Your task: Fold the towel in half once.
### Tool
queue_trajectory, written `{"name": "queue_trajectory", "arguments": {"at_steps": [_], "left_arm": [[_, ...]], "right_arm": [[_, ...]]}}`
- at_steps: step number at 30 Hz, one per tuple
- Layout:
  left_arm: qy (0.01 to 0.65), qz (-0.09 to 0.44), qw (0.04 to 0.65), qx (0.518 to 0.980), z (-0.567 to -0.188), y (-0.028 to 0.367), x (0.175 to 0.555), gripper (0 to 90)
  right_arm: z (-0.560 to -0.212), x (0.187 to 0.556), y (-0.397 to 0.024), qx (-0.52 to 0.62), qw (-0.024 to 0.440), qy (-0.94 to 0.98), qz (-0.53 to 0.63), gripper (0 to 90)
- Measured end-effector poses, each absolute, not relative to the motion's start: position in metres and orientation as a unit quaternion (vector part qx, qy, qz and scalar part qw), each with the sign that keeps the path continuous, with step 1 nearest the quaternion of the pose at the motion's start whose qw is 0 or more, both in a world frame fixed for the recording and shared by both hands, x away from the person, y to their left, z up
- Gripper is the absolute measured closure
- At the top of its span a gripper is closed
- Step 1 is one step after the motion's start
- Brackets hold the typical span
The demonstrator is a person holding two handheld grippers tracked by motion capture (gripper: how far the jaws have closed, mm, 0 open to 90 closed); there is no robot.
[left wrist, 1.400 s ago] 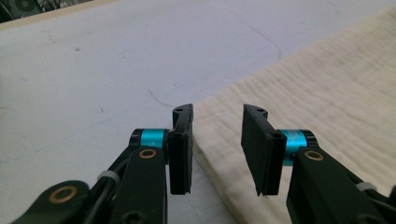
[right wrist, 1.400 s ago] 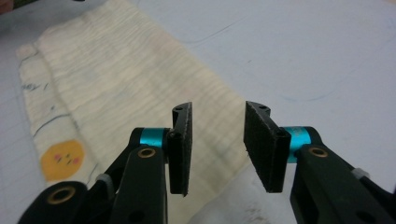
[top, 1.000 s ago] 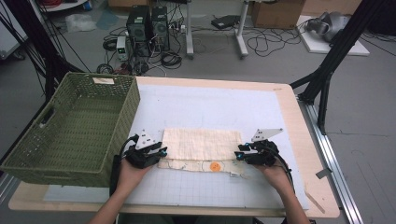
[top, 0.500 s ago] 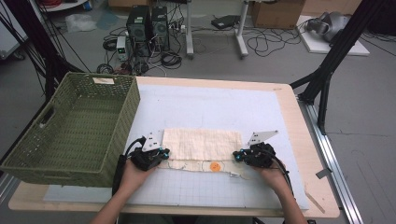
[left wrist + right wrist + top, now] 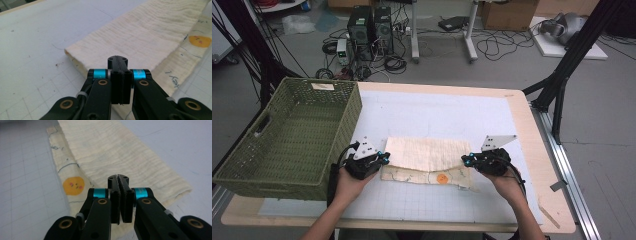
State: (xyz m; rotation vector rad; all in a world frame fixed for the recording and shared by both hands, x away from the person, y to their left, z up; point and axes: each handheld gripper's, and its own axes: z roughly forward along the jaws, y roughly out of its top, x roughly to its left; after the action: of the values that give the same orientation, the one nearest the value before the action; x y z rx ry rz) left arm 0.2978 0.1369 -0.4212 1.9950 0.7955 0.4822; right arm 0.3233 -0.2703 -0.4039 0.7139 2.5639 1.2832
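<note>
The person's 2 forearms enter from the near edge of the table point(image 5: 522, 107). The left gripper point(image 5: 382, 159) sits at the left end of the folded cloth point(image 5: 427, 155), the right gripper point(image 5: 468, 161) at its right end. The jaws of both have just been closing and now stand pressed together, pinching the upper layer of the cloth at its near edge; the left gripper view shows the cloth point(image 5: 155, 37) running out from under its closed jaws, and the right gripper view shows the same with its cloth point(image 5: 120, 150).

The cloth lies near the middle of the white gridded mat point(image 5: 437, 112), folded lengthwise, so that a lower strip shows along the near side (it bears a round orange face print point(image 5: 442, 178) and thin drawn lines).

Left of the cloth, close to the left gripper, stands a green woven basket point(image 5: 267, 175) at the table's left edge.
</note>
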Motion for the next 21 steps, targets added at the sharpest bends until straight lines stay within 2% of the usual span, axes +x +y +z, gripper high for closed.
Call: {"name": "queue_trajectory", "arguments": {"at_steps": [9, 17, 21], "left_arm": [[0.324, 0.188, 0.446, 0.813, -0.431, 0.150, 0.281, 89.7], [0.322, 0.172, 0.428, 0.827, -0.445, 0.145, 0.276, 89.6], [0.327, 0.166, 0.429, 0.826, -0.448, 0.145, 0.276, 89.3]], "right_arm": [[-0.400, 0.302, -0.276, 0.233, 0.090, 0.862, 0.442, 88.8], [-0.435, 0.290, -0.279, 0.250, 0.059, 0.874, 0.413, 88.9], [-0.439, 0.291, -0.278, 0.250, 0.051, 0.880, 0.401, 86.8]]}}
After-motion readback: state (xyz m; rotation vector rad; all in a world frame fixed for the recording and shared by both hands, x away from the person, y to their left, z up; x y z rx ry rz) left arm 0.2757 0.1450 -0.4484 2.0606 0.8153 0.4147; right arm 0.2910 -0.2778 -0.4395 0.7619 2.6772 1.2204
